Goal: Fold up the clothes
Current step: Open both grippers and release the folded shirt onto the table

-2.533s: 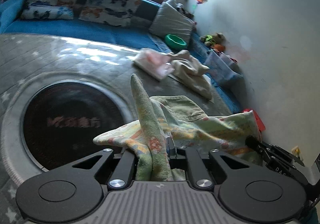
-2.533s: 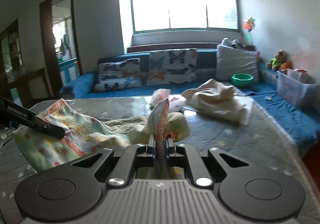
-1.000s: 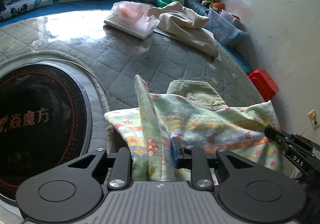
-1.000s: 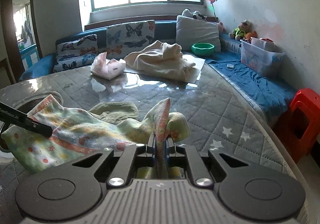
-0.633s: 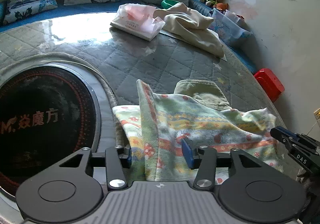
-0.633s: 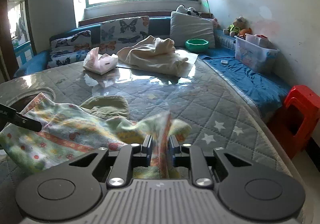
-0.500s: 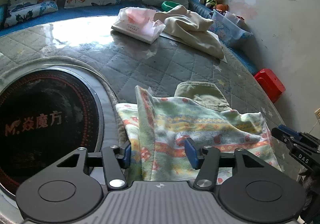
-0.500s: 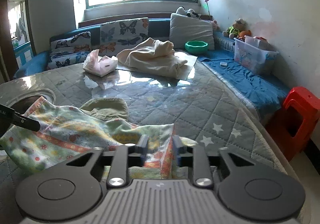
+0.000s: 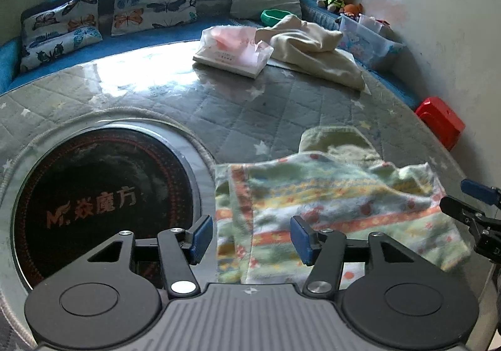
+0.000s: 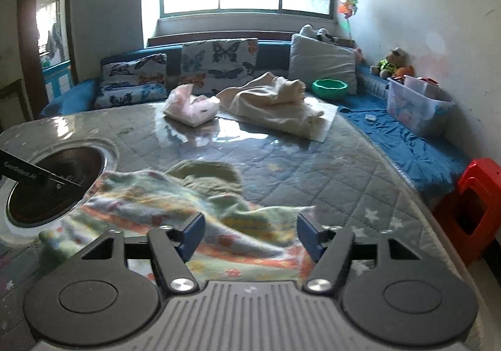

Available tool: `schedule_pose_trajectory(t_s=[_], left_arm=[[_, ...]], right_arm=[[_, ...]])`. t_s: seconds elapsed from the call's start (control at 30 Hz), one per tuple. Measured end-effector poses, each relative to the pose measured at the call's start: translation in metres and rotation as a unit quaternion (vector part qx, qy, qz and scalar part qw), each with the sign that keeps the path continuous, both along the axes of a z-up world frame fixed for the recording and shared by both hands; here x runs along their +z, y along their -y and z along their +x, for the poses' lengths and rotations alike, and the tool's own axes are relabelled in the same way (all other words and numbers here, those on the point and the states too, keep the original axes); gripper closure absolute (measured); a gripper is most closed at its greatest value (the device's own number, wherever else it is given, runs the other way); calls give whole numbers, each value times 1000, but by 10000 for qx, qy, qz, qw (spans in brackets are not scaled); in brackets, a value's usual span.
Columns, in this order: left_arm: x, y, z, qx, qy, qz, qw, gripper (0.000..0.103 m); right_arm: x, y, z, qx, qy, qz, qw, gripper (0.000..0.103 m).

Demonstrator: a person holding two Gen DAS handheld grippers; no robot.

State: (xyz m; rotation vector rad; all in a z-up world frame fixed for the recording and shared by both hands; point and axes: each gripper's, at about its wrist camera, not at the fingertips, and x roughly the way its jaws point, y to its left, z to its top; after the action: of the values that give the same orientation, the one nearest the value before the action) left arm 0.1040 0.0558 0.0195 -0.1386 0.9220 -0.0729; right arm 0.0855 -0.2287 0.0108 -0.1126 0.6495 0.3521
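A patterned green, orange and white towel (image 9: 338, 203) lies folded on the grey quilted table, with an olive cloth (image 9: 332, 138) under its far edge. My left gripper (image 9: 252, 239) is open, its blue pads either side of the towel's near left edge. My right gripper (image 10: 250, 236) is open over the towel's (image 10: 188, 210) near right end. The right gripper's tip (image 9: 472, 210) shows at the right of the left wrist view. The left gripper's tip (image 10: 40, 177) shows at the left of the right wrist view.
A round black cooktop (image 9: 94, 206) is set in the table to the left. A pink tissue pack (image 9: 233, 50) and a crumpled cream cloth (image 9: 310, 47) lie at the far side. A blue sofa with cushions (image 10: 213, 62), a plastic bin (image 10: 413, 106) and a red stool (image 10: 469, 203) surround the table.
Both grippers lowered the towel's raised ends onto the table, then opened and let go. The towel now lies flat and folded, and both grippers have drawn back a little.
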Motion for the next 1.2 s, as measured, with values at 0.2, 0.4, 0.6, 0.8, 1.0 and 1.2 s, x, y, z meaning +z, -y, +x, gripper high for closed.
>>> schedule_pose_trajectory(t_s=[0.2, 0.4, 0.6, 0.8, 1.0, 1.2], left_arm=[[-6, -1, -9, 10, -37, 104, 9999, 45], [-11, -2, -18, 38, -68, 204, 9998, 44], [-2, 1, -31, 106, 142, 336, 9993, 31], [8, 9, -49, 170, 478, 491, 9975, 15], [11, 17, -65, 140, 601, 576, 9964, 7], [12, 22, -80, 84, 698, 697, 9951, 0]], right_arm=[[-10, -14, -7, 203, -96, -35, 9997, 29], [-23, -19, -13, 230, -258, -88, 9994, 24], [-17, -17, -20, 170, -168, 83, 9997, 15], [-16, -15, -30, 1, -136, 201, 9997, 3], [-16, -12, -42, -157, -42, 240, 9996, 0], [-13, -11, -51, -257, 41, 255, 9993, 0]])
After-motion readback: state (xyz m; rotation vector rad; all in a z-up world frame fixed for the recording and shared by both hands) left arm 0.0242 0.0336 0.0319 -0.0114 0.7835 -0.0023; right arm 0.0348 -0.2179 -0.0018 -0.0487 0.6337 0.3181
